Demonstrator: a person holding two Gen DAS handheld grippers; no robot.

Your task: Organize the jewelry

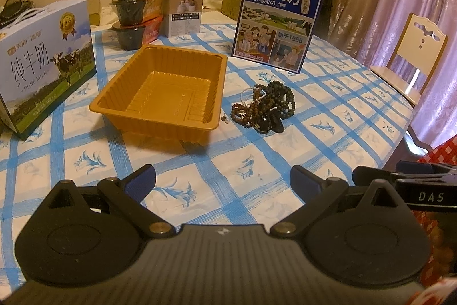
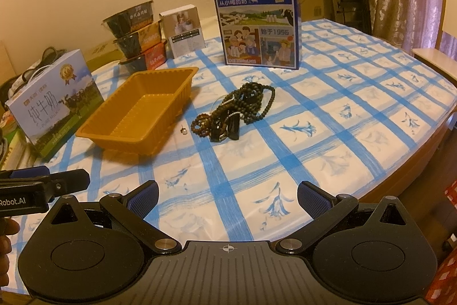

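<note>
Blue-checked cloth printed with small blue flowers covers the table (image 1: 257, 150) we are working over, and it carries everything else. The largest thing on it is the pale milk carton (image 1: 45, 62) with a cow on its face, standing at the far left edge; next in size is the dark blue milk carton (image 1: 278, 20) with cartoon figures, upright toward the back. Between them lies the orange plastic tray (image 1: 162, 88), ribbed inside and with nothing in it, its long side running away from us. Behind the tray stands a stack of three dark food bowls (image 1: 137, 8), with a small white box (image 1: 182, 9) just beside it. At the right, off the table, a pale wooden chair (image 1: 414, 53) stands before pink curtains. The jewelry pile (image 1: 264, 105), a tangle of dark and brown bead strings with some black pieces at its near edge, rests on the cloth just to the right of the tray, apart from it. A single small pearl-like piece (image 2: 184, 130) lies between tray and pile, nearer the tray's near corner. We hold the left gripper (image 1: 222, 178) low at the near side of the table, its blue-padded fingers spread wide with nothing between them. The right gripper (image 2: 227, 195) hangs beside it at about the same level, likewise spread wide and holding nothing, well short of the beads.
</note>
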